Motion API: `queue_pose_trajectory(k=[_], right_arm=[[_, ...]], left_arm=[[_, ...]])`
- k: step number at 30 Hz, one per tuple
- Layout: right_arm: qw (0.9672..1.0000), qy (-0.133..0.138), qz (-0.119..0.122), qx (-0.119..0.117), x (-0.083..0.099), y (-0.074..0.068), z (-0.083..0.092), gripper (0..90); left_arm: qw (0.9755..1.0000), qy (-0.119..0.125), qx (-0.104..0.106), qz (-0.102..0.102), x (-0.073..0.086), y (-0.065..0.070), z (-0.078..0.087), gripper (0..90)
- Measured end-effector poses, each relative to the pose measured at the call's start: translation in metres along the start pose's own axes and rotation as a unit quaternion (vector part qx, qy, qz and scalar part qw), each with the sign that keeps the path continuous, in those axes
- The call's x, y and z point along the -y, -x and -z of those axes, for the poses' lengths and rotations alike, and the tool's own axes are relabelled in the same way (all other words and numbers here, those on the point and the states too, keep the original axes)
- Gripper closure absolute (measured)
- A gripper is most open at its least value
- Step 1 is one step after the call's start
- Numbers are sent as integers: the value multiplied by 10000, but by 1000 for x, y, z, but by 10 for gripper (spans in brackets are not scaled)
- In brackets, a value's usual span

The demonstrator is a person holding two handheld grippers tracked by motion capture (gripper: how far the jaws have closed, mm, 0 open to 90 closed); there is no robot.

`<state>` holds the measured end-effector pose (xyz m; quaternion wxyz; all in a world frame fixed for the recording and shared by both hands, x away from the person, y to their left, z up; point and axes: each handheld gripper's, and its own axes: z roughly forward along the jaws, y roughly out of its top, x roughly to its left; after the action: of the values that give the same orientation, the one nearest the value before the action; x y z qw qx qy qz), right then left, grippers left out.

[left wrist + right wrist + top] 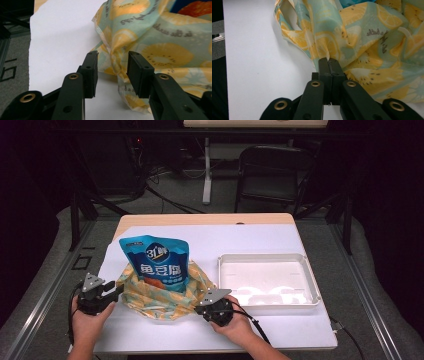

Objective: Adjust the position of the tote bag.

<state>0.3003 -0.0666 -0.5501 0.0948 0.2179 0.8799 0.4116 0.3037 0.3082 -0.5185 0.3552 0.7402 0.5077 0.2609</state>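
White tabletop (280, 240): right gripper (329, 61) clamps the lemon-print bag (165, 295) at five o'clock; left gripper (112, 67), jaws apart, straddles its nine o'clock fold.

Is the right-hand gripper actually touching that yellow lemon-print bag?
Touching: in the right gripper view, the right gripper has its fingers pinched shut on the lemon-print bag.

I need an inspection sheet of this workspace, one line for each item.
Surface: white table, wooden far edge.
Job's things: lemon-print bag crumpled; blue snack pouch upright in it.
Clutter: white tray, empty.
Grippers: left gripper open, a bag fold between the jaws, untouched; right gripper shut on the bag's edge.
Cables: a black cable trails from the right gripper.
Surroundings: black chair, grey floor.
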Motion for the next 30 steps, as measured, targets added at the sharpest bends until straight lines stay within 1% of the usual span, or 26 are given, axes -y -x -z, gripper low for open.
queue_pose_trajectory(k=[2,4,6,8,12,15,17,18,19,21,23,24,25,28,29,30], right_arm=[[10000,21,-31,-22,0,0,0,900],[10000,13,-38,-10,0,0,-1,900],[10000,42,-63,-25,1,0,-1,900],[10000,42,-63,-40,1,0,-1,900],[9999,46,-78,-48,1,0,0,900],[9999,48,-85,-54,1,0,-1,900],[9999,48,-93,-62,1,0,-1,900],[9999,34,-91,-77,1,0,-1,900],[9999,34,-92,-79,2,0,-2,899],[9999,30,-89,-85,2,0,-2,898],[9999,14,-79,-66,1,0,-2,897],[9998,80,-142,-85,2,0,-3,896],[9999,19,-91,-77,2,0,-2,895],[9999,20,-131,-101,3,0,-3,893],[9998,44,-156,-120,3,0,-3,893],[9999,8,-129,-112,3,1,-3,892]], left_arm=[[10000,56,-21,-29,0,1,4,581],[9999,124,-51,-14,0,2,8,569],[9996,283,-30,22,-2,1,12,559],[9991,413,-64,10,-5,2,16,550],[9988,480,-93,-90,-10,5,21,556],[9983,560,-13,-141,-14,9,24,566],[9980,577,74,-251,-17,11,25,572],[9978,591,89,-285,-18,12,24,574],[9975,598,94,-367,-20,14,24,577],[9971,618,126,-427,-23,16,22,591],[9969,604,128,-483,-25,17,19,597],[9968,594,127,-526,-26,18,17,599],[9966,574,121,-582,-27,19,16,599],[9958,541,96,-731,-30,21,12,597],[9957,526,103,-757,-32,22,10,598],[9956,519,103,-777,-32,22,9,601]])
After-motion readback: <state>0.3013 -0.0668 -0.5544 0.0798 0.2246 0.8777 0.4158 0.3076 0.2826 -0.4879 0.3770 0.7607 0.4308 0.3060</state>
